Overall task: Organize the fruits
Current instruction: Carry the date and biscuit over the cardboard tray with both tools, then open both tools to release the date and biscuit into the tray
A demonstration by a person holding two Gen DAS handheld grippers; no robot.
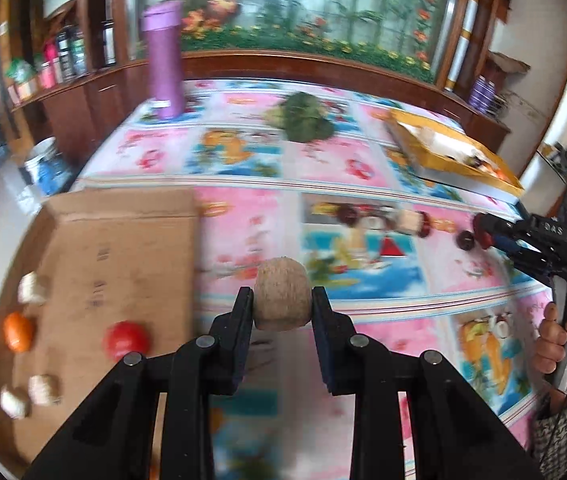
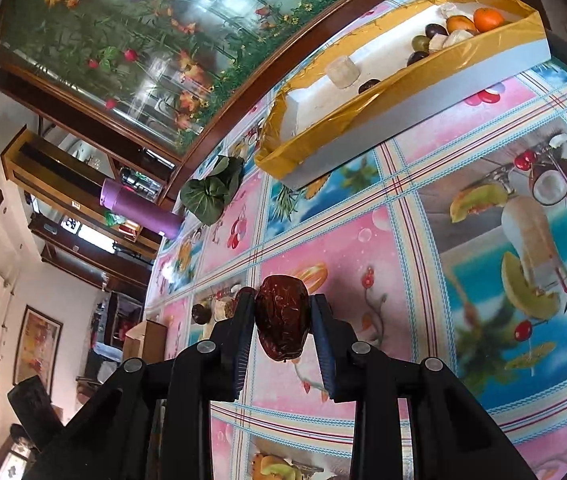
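Note:
My left gripper [image 1: 282,300] is shut on a round tan fruit [image 1: 282,294] and holds it above the patterned tablecloth. A flat cardboard sheet [image 1: 123,264] lies at the left with a red tomato [image 1: 126,340], an orange [image 1: 18,331] and pale pieces [image 1: 32,289] on it. My right gripper [image 2: 282,312] is shut on a wrinkled red date [image 2: 282,316] above the cloth; it also shows in the left wrist view [image 1: 483,232]. A yellow-lined box [image 2: 323,132] holds several fruits [image 2: 459,24]. Dark fruits [image 1: 349,216] lie loose on the cloth.
A purple bottle [image 1: 164,60] stands at the table's far left. A green leafy vegetable [image 1: 303,118] lies at the far middle. A wooden cabinet with a flower-painted mirror backs the table. A blue-white bucket [image 1: 45,166] sits on the floor at the left.

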